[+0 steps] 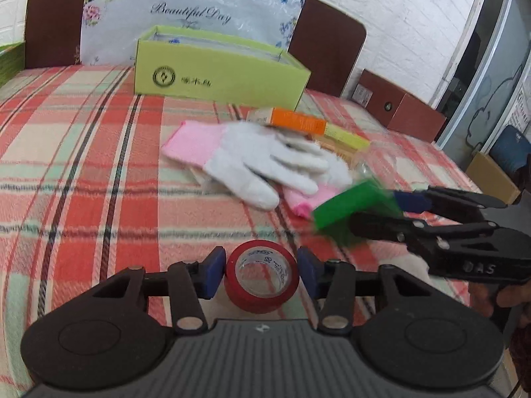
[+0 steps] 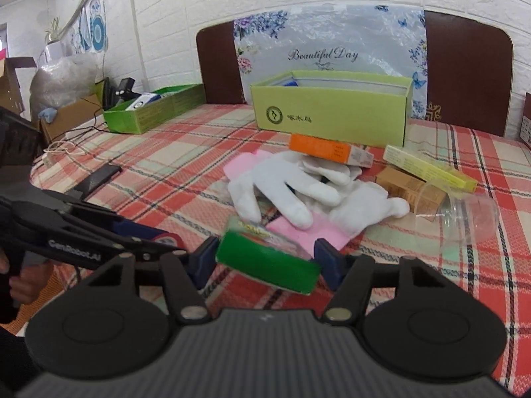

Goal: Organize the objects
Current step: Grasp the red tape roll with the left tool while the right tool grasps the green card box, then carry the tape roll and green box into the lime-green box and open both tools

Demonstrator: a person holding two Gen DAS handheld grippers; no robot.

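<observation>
Left gripper [image 1: 262, 275]: fingers half open, closed on the red tape [image 1: 261, 278], near on the worktop [image 1: 83, 165]. Right gripper [image 2: 265, 258]: fingers clamp the green box [image 2: 268, 263], near the gloves [image 2: 298, 192].

Bare tablecloth [image 1: 83, 165] lies open on the left. Gloves [image 1: 259, 162], small boxes [image 2: 328, 151] and probably a clear cup [image 2: 471, 215] crowd the way to the yellow-green box [image 1: 219, 69].

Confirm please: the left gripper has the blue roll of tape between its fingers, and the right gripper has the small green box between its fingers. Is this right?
One detail is wrong: the roll of tape is red, not blue, as the left wrist view shows; only the finger pads are blue. The rest stands: it sits between the fingers of the left gripper, and the right gripper has the small green box between its fingers.
</observation>
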